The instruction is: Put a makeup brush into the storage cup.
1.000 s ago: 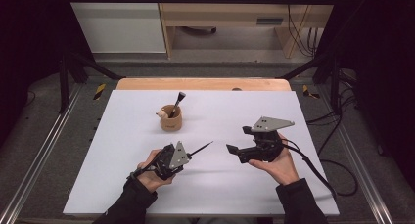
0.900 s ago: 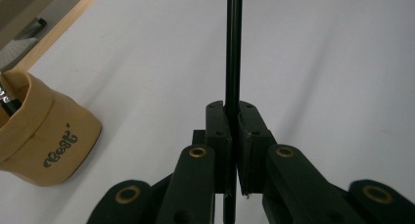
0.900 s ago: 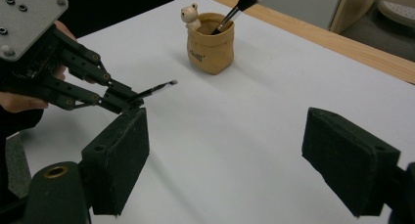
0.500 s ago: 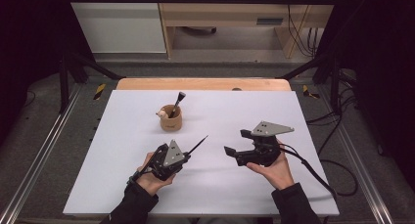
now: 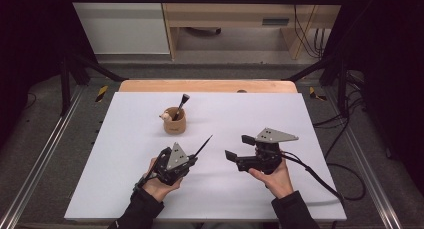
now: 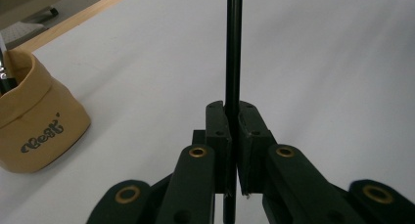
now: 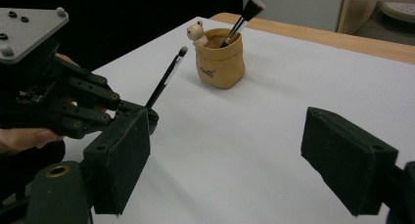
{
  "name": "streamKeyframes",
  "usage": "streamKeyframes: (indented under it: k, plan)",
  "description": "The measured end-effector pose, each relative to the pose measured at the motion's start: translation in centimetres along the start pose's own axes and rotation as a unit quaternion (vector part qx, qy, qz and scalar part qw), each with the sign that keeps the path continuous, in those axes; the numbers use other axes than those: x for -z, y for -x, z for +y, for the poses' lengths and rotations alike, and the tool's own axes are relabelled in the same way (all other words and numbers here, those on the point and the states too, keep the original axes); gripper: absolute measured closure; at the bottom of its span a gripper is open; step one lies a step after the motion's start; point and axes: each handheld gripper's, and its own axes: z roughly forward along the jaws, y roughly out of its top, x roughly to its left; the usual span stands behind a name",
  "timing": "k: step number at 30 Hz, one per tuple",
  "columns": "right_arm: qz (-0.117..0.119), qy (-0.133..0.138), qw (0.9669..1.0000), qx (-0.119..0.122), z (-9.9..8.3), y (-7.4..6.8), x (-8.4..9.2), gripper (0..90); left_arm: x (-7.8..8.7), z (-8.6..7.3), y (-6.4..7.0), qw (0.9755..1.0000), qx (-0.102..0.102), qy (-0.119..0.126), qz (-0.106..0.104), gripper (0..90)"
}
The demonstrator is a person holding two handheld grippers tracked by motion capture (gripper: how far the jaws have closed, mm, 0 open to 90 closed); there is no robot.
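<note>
Surface (image 5: 125, 189): white sheet over a wooden top, the wood showing as a strip along the far edge.

Left tool (image 5: 192, 156): held in the person's left hand (image 5: 157, 184) at the near left of the surface, a grey three-cornered plate on top. Jaws clenched on a thin black brush (image 5: 202, 146). In the left gripper view the two pads (image 6: 218, 136) press on the handle from either side, and the handle (image 6: 233, 48) runs straight out ahead of them. In the high view the brush points up and away to the right, its tip raised off the surface. In the right gripper view the small dark brush head (image 7: 182, 51) stands tilted toward the pouch.

Pouch (image 5: 174, 122): small tan fabric pot with dark lettering, upright, at the middle of the far half, well apart from both tools. Holds a larger brush (image 5: 182, 105) leaning to the right, bristles up, and a small pale bear figure (image 5: 164, 116) at its left rim.

Right tool (image 5: 240, 148): held in the right hand (image 5: 275, 176) at the near right, pointing left toward the left tool. Jaws released and wide apart, nothing between them; in the right gripper view the two padded jaws frame bare surface. A cable (image 5: 320, 181) trails off to the right.
</note>
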Motion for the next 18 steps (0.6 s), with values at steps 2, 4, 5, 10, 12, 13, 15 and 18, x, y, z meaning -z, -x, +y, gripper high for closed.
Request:
streamKeyframes:
  k: [2, 4, 5, 10, 12, 13, 15, 18]
  plan:
    - [-0.001, 0.002, 1.0000, -0.004, -0.1, 0.1, 0.0, 18.9, -0.1, 0.1, 0.2, 1.0000, 0.005, 0.003, 0.003, 84.5]
    - [0.000, 0.004, 0.9999, -0.009, -0.2, 0.0, 0.0, 18.9, -0.2, 0.2, 0.3, 0.9999, 0.009, 0.006, 0.004, 84.5]
    - [-0.001, 0.005, 0.9999, -0.010, -0.2, 0.0, -0.1, 19.0, -0.2, 0.3, 0.4, 0.9999, 0.011, 0.007, 0.005, 84.5]
    - [-0.001, 0.015, 0.9997, -0.021, -0.4, -0.2, -0.5, 20.4, -0.4, 0.5, 0.6, 0.9996, 0.022, 0.013, 0.007, 84.5]
    - [0.001, 0.017, 0.9995, -0.026, -0.4, -0.3, -0.7, 20.7, -0.4, 0.5, 0.6, 0.9994, 0.029, 0.015, 0.010, 84.5]
    - [0.000, 0.018, 0.9995, -0.027, -0.5, -0.3, -0.8, 21.0, -0.4, 0.6, 0.6, 0.9992, 0.035, 0.016, 0.009, 84.5]
    - [0.002, 0.019, 0.9993, -0.033, -0.5, -0.3, -0.9, 21.2, -0.6, 0.6, 0.6, 0.9989, 0.042, 0.017, 0.007, 84.5]
    - [0.003, 0.023, 0.9990, -0.039, -0.4, -0.2, -1.0, 21.3, -0.7, 0.8, 0.6, 0.9987, 0.046, 0.020, 0.007, 84.5]
